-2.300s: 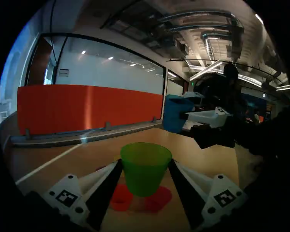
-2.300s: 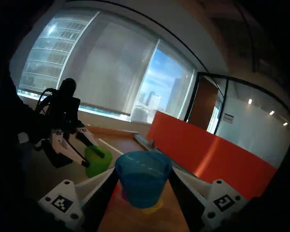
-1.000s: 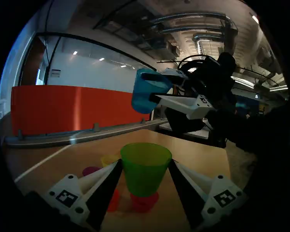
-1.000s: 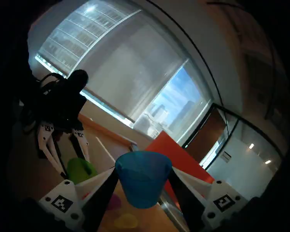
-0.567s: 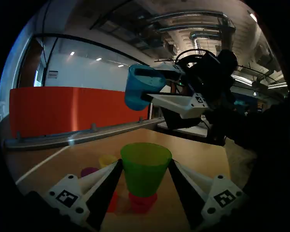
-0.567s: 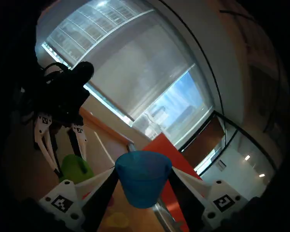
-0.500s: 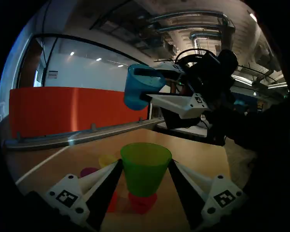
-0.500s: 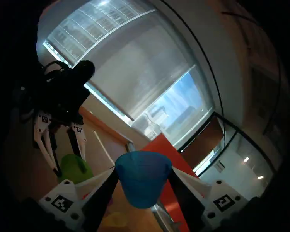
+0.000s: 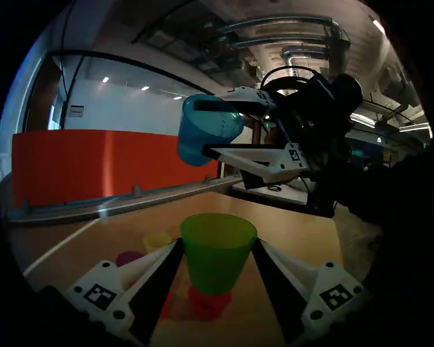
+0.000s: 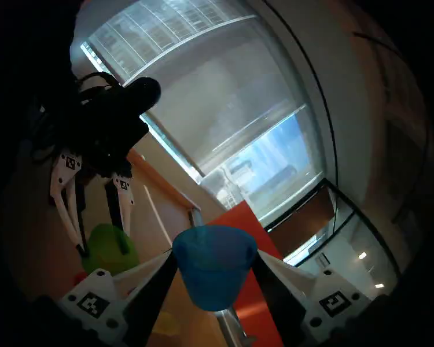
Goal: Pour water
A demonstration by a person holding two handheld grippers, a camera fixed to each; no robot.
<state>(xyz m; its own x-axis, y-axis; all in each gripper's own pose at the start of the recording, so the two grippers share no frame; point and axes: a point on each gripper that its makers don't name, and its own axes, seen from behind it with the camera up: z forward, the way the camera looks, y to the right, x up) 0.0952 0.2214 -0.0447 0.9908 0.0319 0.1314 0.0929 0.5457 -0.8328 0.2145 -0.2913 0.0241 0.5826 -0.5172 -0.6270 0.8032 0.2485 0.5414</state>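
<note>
The left gripper (image 9: 217, 246) clamps the translucent green plastic cup (image 9: 218, 260) over the wooden table (image 9: 298, 225). The right gripper (image 10: 214, 254) clamps the translucent blue plastic cup (image 10: 214, 274), tilted, high above the green rim. No stream is visible (pouring seems about to start, not done). Open air separates the two cups; small coloured cups (image 9: 208, 302) sit below.

Right gripper (image 10: 214, 272) clamping blue cup (image 10: 214, 263) at lower centre, left gripper (image 10: 98, 240) gripping green cup (image 10: 108, 248) at lower left

office — glass partition (image 9: 130, 110), exposed ceiling ducts (image 9: 286, 29), tall windows (image 10: 217, 87)
</note>
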